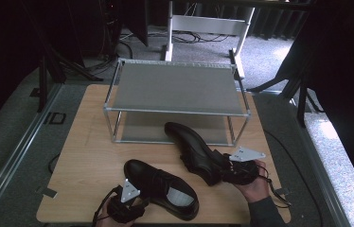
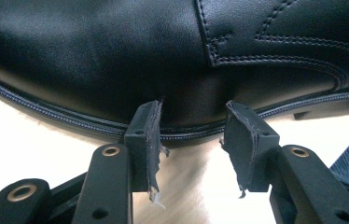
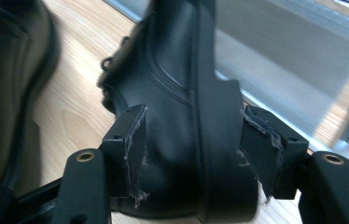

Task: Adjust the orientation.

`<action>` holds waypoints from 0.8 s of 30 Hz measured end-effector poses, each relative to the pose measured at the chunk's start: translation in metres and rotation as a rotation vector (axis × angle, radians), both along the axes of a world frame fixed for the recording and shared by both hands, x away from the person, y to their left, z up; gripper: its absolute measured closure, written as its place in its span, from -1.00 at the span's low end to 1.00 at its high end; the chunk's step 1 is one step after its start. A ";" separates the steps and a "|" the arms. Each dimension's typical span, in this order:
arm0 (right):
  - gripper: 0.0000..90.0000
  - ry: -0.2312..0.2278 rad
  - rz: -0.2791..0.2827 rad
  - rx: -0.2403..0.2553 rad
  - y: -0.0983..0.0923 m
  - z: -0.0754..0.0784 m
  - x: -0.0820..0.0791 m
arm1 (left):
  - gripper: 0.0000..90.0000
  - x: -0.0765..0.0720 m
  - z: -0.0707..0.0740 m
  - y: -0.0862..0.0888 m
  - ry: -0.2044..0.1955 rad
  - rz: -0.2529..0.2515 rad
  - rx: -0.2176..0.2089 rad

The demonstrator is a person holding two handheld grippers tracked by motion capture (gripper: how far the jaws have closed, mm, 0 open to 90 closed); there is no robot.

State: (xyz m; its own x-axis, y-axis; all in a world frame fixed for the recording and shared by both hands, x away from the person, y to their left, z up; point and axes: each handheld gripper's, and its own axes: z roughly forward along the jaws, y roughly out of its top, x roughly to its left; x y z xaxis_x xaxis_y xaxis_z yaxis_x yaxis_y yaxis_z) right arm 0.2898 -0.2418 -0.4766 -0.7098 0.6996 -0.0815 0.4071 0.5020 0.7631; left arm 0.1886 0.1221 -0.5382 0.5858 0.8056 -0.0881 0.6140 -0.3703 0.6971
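High view puts your right gripper (image 1: 227, 166) near the table's (image 1: 90, 156) front right corner, jaws clamped on the heel of a black shoe (image 1: 191, 144) tipped on its side, toe toward the shoe rack (image 1: 175, 90). Your left gripper (image 1: 135, 201), jaws apart, touches the second shoe (image 1: 161, 187) at the front edge; its heel points right. Bare tabletop lies left.

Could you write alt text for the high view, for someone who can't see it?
A person's hands hold two tools at a wooden table: the right tool grips the heel of a tilted black shoe, and the left tool sits beside a second black shoe lying flat. Behind them stands a two-tier metal rack.
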 end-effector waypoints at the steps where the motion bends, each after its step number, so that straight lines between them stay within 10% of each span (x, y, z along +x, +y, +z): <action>1: -0.12 0.001 0.009 0.000 0.002 0.000 0.000 | 0.25 0.002 0.000 -0.001 0.001 0.000 -0.003; 24: -0.65 -0.058 0.034 -0.120 0.031 -0.012 0.012 | 0.31 0.045 -0.004 -0.020 -0.009 -0.014 -0.043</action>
State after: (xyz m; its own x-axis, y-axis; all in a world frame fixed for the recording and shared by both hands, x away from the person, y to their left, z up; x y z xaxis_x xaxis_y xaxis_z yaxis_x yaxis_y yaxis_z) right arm 0.3021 -0.2104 -0.4884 -0.7245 0.6580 -0.2051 0.3450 0.6038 0.7186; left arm 0.2331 0.1018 -0.5419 0.5979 0.7929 -0.1172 0.6028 -0.3485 0.7177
